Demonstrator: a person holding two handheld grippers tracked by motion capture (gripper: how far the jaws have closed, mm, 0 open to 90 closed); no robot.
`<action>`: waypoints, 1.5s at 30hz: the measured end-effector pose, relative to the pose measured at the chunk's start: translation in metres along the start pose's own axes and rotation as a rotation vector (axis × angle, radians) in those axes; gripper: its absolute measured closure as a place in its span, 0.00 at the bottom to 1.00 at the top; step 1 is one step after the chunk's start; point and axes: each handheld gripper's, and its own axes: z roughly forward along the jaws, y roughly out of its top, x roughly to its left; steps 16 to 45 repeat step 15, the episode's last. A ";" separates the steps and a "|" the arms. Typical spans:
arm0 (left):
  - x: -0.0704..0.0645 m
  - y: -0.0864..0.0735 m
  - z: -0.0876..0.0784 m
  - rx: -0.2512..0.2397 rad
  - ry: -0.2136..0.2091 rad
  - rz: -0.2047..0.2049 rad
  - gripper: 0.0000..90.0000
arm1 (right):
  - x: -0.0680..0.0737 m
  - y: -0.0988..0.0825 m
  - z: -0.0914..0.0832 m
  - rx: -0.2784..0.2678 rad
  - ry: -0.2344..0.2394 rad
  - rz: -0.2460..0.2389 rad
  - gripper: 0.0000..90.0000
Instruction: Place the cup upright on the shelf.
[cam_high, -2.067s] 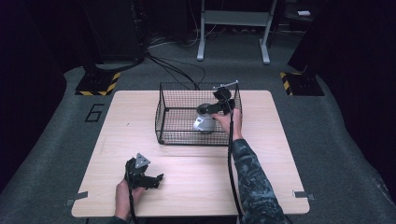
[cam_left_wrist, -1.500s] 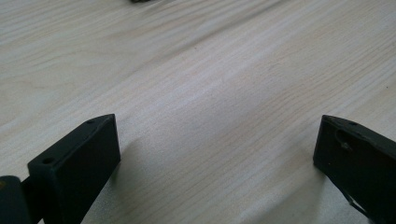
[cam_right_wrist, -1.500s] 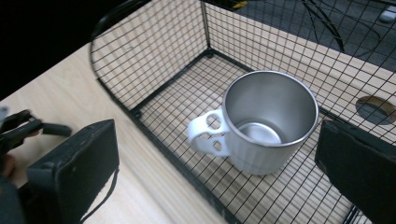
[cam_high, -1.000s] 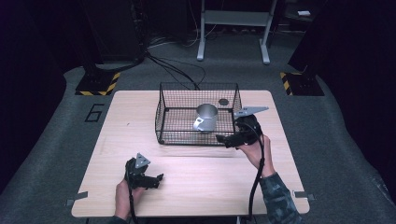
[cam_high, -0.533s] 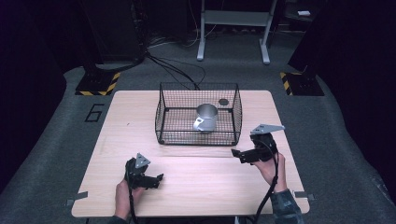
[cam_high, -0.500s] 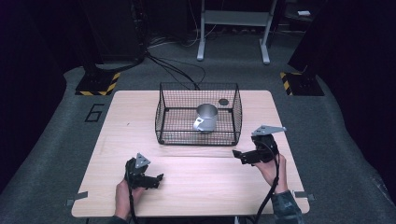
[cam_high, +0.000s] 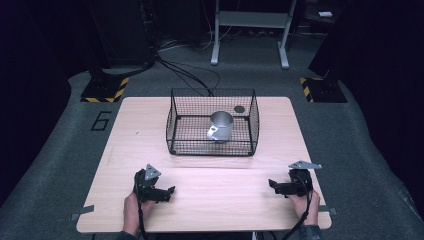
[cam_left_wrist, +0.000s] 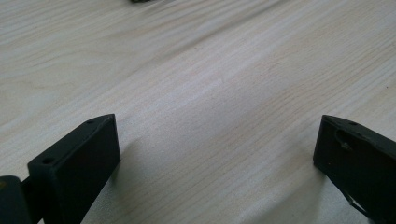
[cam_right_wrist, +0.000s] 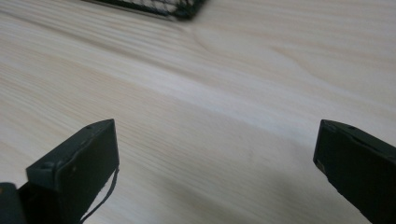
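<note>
A black wire basket (cam_high: 175, 120) stands on the far middle of the wooden table (cam_high: 140, 130). Inside it sits a silver metal mug (cam_high: 220, 126), upright, its handle toward the front. My left gripper (cam_high: 170, 192) rests near the front left edge, open, with nothing between its jaws (cam_left_wrist: 217, 154). My right gripper (cam_high: 272, 185) rests near the front right edge, pointing left, open and empty too (cam_right_wrist: 217, 154). A corner of the basket (cam_right_wrist: 154, 7) shows at the top of the right gripper view.
A small dark round spot (cam_high: 239, 108) lies on the table behind the basket's right side. The table ends close behind both hands. Beyond the table are dark floor, a metal stand (cam_high: 250, 30) and striped bases (cam_high: 105, 90).
My right gripper has left the mug in the basket, pulled back over the right side of the table and come down near the front right edge. The left gripper has stayed put.
</note>
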 end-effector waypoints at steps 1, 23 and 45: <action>0.000 0.000 0.000 -0.002 0.001 0.001 0.01 | -0.003 -0.008 0.002 0.002 -0.030 0.019 0.00; 0.000 0.000 0.000 -0.001 0.002 -0.001 0.00 | -0.007 -0.019 0.007 0.009 -0.137 -0.039 0.00; 0.000 0.000 0.000 -0.001 0.002 -0.001 0.00 | -0.007 -0.019 0.007 0.009 -0.137 -0.039 0.00</action>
